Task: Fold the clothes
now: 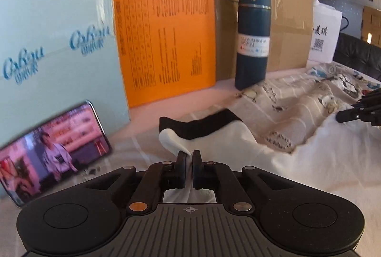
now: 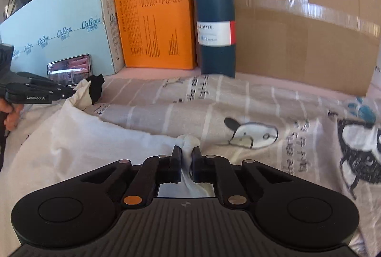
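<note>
garment (image 1: pixel 321 161): white, black trim
left tool (image 1: pixel 189 155): pinching its edge
right tool (image 2: pixel 186 149): pinching bunched hem
risk: thin grip, cloth slips out mid-fold

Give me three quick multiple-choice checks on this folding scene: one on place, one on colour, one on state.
1. Where does the flask stand?
A. before the cardboard box
B. on the phone
C. on the garment

2. What colour is the flat packet beside it?
A. green
B. orange
C. red

3. How is the left gripper?
A. open, empty
B. out of view
C. shut on cloth

Key: 1 A, the flask stands upright against the cardboard box. 2 B, the packet is orange. 3 C, the left gripper pinches the white garment; the right gripper does too.
</note>
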Action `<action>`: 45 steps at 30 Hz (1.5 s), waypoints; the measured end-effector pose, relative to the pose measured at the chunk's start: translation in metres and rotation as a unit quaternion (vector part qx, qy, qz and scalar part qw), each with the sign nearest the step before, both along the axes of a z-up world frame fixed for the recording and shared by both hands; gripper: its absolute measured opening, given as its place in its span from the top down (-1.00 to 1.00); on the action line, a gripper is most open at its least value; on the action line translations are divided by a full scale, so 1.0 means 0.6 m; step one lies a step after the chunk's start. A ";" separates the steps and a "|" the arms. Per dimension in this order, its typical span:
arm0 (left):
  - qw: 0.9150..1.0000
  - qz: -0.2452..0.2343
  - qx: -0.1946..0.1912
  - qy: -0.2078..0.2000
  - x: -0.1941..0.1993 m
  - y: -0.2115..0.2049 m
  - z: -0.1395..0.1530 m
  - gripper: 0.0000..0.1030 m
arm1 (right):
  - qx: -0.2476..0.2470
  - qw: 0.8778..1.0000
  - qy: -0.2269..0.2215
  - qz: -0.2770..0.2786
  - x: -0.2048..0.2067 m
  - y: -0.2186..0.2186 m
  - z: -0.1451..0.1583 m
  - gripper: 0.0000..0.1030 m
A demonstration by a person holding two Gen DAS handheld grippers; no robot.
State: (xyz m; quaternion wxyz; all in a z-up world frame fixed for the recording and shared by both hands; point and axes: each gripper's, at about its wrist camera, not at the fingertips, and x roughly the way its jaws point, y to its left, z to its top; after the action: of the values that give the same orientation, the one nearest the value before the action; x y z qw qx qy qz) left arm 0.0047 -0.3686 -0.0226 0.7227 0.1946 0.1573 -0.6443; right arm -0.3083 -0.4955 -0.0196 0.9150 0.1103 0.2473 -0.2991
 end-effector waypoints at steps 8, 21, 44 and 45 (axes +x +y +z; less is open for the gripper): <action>0.997 0.048 0.047 -0.043 0.013 -0.047 -0.026 0.96 | -0.023 0.999 0.035 -0.025 0.035 -0.062 -0.004 0.88; 0.995 0.032 -0.090 -0.002 0.012 0.110 0.083 -0.34 | -0.041 0.991 -0.052 -0.117 -0.048 -0.014 0.053 -0.22; 0.989 -0.002 -0.143 0.029 -0.132 0.542 0.069 -1.00 | -0.083 0.978 -0.108 0.157 -0.178 0.438 0.051 -1.00; 0.990 -0.013 -0.134 0.032 -0.142 0.547 0.062 -1.00 | -0.084 0.978 -0.092 0.170 -0.183 0.454 0.046 -1.00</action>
State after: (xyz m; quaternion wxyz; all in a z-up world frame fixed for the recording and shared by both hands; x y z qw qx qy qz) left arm -0.0804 -0.0405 0.0145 0.7284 0.0774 0.0896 -0.6749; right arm -0.4180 -0.2233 0.0078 0.9773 0.0166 0.1514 -0.1473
